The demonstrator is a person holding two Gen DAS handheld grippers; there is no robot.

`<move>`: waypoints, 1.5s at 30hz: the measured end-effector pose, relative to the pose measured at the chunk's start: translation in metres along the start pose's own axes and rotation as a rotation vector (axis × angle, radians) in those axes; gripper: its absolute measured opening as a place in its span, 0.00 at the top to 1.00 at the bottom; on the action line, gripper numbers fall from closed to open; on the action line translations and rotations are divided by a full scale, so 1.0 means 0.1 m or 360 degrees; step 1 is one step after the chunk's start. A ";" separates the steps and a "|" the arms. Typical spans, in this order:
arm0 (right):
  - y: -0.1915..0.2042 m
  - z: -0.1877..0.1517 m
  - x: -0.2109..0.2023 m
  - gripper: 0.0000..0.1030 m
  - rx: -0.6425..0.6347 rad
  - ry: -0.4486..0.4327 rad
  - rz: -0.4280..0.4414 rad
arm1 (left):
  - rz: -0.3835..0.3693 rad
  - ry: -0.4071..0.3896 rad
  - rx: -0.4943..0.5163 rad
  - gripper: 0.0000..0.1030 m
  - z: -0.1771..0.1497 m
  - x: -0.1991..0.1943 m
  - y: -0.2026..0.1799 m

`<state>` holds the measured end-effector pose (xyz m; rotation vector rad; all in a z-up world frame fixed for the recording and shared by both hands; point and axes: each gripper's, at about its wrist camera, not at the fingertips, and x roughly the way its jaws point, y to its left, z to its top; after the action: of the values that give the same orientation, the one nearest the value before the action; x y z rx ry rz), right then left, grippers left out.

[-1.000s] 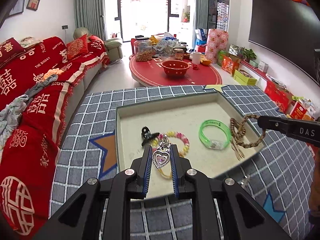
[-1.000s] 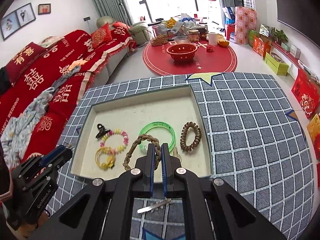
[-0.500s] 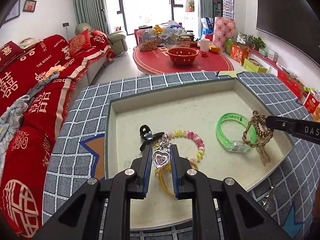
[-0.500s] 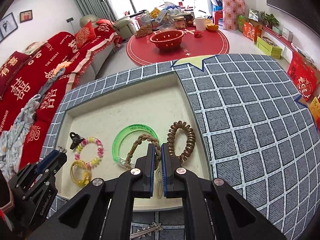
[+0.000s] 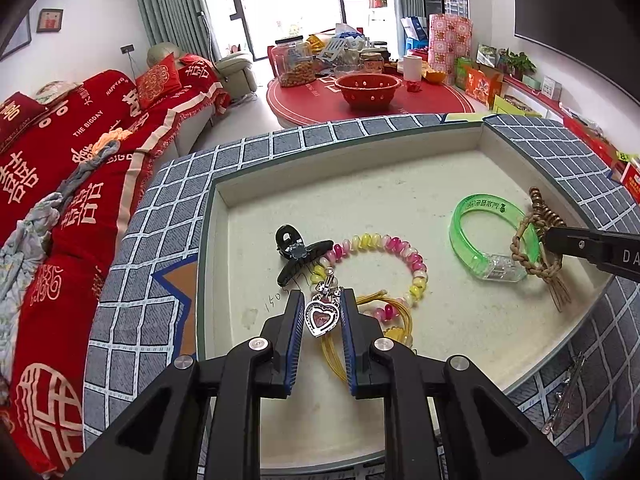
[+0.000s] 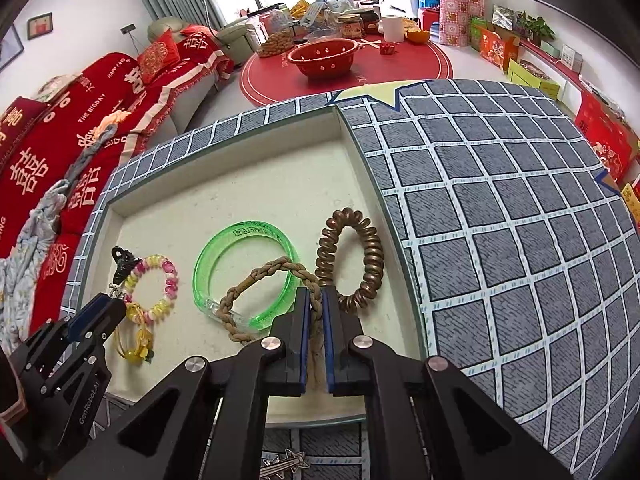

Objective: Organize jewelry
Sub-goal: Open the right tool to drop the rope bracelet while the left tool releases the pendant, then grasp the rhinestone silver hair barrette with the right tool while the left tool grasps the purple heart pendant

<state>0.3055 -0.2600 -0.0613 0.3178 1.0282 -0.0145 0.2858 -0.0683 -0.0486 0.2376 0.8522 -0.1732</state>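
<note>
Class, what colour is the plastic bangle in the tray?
Translucent green bangle, clearest in the right wrist view.

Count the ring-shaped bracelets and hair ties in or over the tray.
5: green bangle mid-tray; pink-yellow beaded bracelet at its left; yellow cord loop below the beads; bronze coil tie by the right wall; braided loop held by the right gripper.

Left gripper (image 5: pixel 320 316) jaws clamped, tilted down; right gripper (image 6: pixel 315 312) likewise.
</note>
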 end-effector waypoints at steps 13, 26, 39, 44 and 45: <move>-0.03 0.00 -0.20 0.32 0.0059 -0.0067 0.0102 | 0.0034 -0.0022 -0.0020 0.69 0.03 -0.10 0.01; -0.03 -0.11 -0.59 0.32 0.0081 -0.0144 0.0178 | 0.0034 -0.0076 -0.0064 0.69 0.07 -0.32 0.09; -0.10 -0.46 -0.87 0.21 0.0080 -0.0101 0.0211 | 0.0033 -0.0172 -0.0086 0.00 -0.10 -0.77 0.09; -0.18 -0.61 -0.95 0.00 0.0101 -0.0075 0.0229 | 0.0014 -0.0151 -0.0091 0.00 -0.21 -0.90 0.07; -0.20 -0.65 -0.98 0.00 0.0100 -0.0089 0.0232 | 0.0012 -0.0149 -0.0093 0.00 -0.24 -0.91 0.07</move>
<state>0.1969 -0.2749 -0.0142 0.4470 0.9487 0.0754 0.2110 -0.0501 0.0067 0.1765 0.7621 -0.1506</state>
